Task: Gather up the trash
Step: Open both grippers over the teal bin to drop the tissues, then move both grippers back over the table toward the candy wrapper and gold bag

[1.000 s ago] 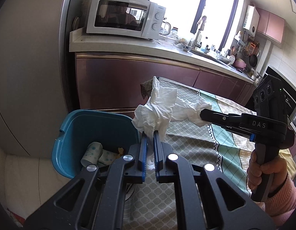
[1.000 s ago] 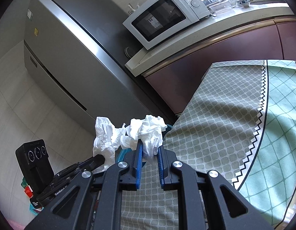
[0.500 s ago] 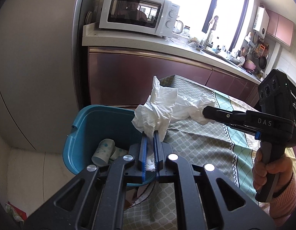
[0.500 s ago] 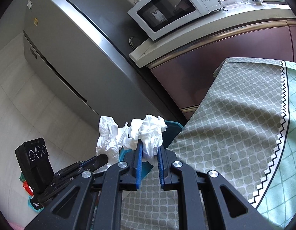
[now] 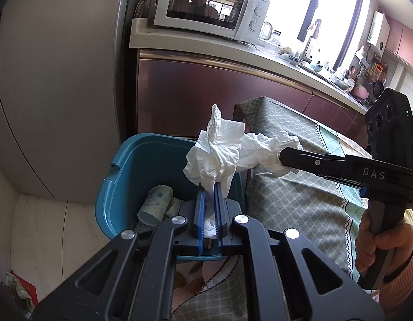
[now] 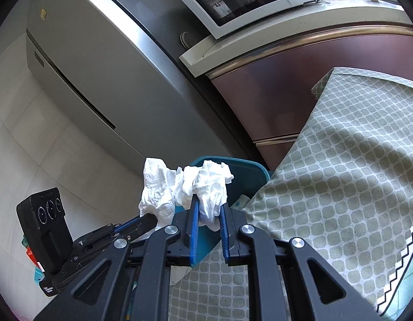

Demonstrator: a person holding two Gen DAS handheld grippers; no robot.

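Note:
My left gripper point(image 5: 209, 186) is shut on a crumpled white tissue point(image 5: 217, 155), holding it over the near rim of a teal bin point(image 5: 120, 182). Paper cups point(image 5: 155, 206) lie inside the bin. From the right, my right gripper point(image 5: 282, 157) is shut on a second white tissue point(image 5: 267, 149) that touches the first. In the right wrist view the right gripper point(image 6: 208, 204) clamps its tissue point(image 6: 211, 187) just in front of the bin point(image 6: 249, 171). The left gripper point(image 6: 149, 220) and its tissue point(image 6: 155, 187) are at the left. A hand in a pink sleeve point(image 5: 380, 243) grips the right handle.
A table under a green patterned cloth point(image 5: 300, 187) stands right against the bin. A grey fridge point(image 6: 112, 67) rises behind it. A white microwave point(image 5: 206, 8) sits on the counter over maroon cabinets point(image 5: 193, 93). Pale floor tiles point(image 6: 32, 147) lie at the left, with a red packet point(image 5: 19, 289) on them.
Both grippers have carried their tissues leftward and lower, off the table edge to above the bin. The bin now sits closer and more central under them. Both grips are unchanged.

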